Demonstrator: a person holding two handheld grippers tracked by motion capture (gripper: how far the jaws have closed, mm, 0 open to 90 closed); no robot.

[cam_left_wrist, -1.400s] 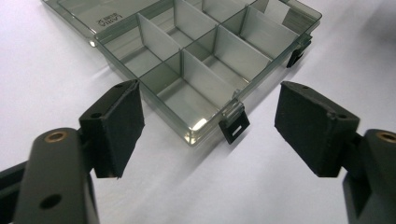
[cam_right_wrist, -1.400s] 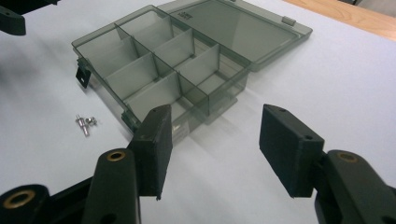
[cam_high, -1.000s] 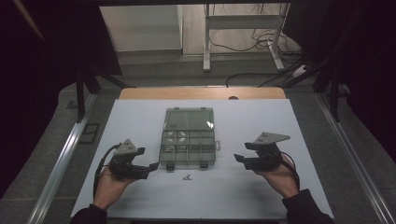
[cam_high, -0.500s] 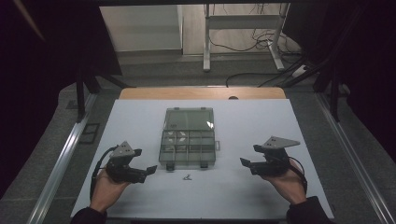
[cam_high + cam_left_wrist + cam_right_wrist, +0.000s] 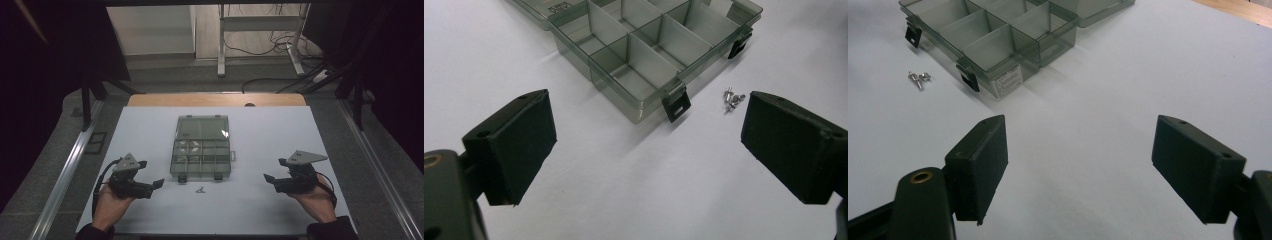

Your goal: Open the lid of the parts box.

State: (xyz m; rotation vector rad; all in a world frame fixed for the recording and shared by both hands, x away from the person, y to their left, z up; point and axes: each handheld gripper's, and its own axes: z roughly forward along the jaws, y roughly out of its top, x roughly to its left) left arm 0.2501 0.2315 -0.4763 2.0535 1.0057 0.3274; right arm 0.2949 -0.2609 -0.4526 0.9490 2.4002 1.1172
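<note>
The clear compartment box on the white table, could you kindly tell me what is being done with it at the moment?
A person holds tongs in each hand on either side of the open compartment box. The left tongs and right tongs both stand open and empty, their jaws having just been opening. A few small metal screws lie loose on the white table just in front of the box. Nothing is being gripped yet.

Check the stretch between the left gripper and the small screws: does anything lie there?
Nothing: in the left gripper view, bare white tabletop runs from the open left gripper to the screws; the compartment box sits beside that line.
</note>
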